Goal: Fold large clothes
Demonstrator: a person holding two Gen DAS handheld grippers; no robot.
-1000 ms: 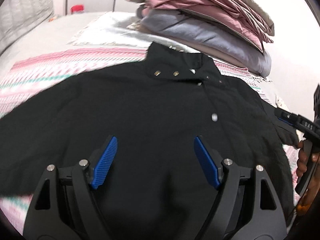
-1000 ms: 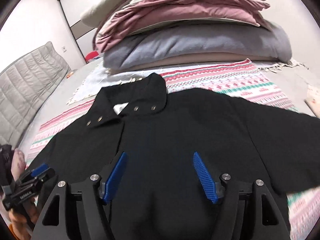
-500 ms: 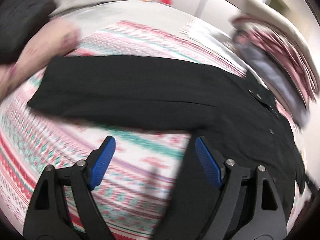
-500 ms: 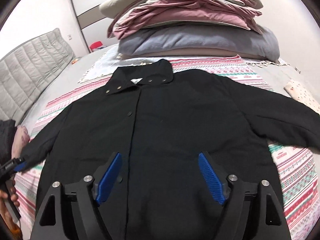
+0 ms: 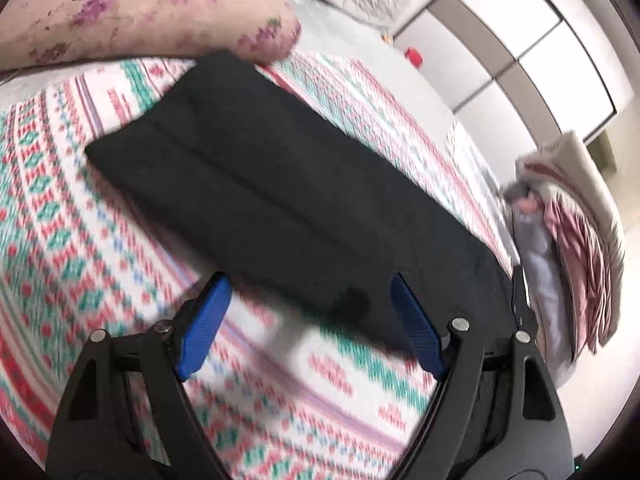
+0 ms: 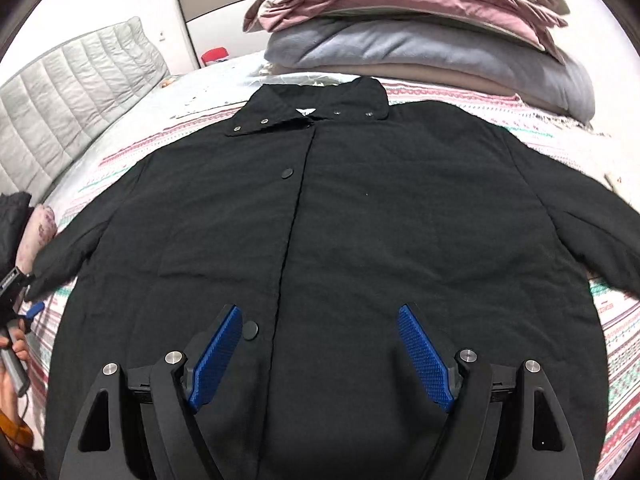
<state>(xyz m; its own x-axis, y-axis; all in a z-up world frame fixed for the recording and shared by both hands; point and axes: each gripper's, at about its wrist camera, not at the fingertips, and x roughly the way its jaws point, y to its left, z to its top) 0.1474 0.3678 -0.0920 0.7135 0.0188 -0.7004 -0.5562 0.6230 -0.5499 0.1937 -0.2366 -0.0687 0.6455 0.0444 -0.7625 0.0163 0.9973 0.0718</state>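
Note:
A large black jacket (image 6: pixel 360 200) lies spread flat, front up and buttoned, on a patterned bedspread (image 5: pixel 80 240). My right gripper (image 6: pixel 320 312) hovers open over its lower front, straddling the button placket, with nothing between its blue pads. My left gripper (image 5: pixel 308 280) hangs over the near edge of the jacket's left sleeve (image 5: pixel 260 184), jaws wide and closing slightly, gripping nothing. The sleeve's cuff end lies near a person's floral-clad limb (image 5: pixel 140 12). In the right wrist view the left gripper (image 6: pixel 24 294) shows at the far left beside that cuff, held by a hand (image 6: pixel 12 344).
A tall stack of folded quilts and pillows (image 6: pixel 420 28) stands just behind the collar. A grey quilted headboard (image 6: pixel 72 100) runs along the left. A white wardrobe (image 5: pixel 520 40) and a small red object (image 6: pixel 214 56) lie beyond the bed.
My left gripper has swung from above the jacket's chest out to the left sleeve, rolling as it went. The right gripper has drawn back toward the hem and its jaws have widened.

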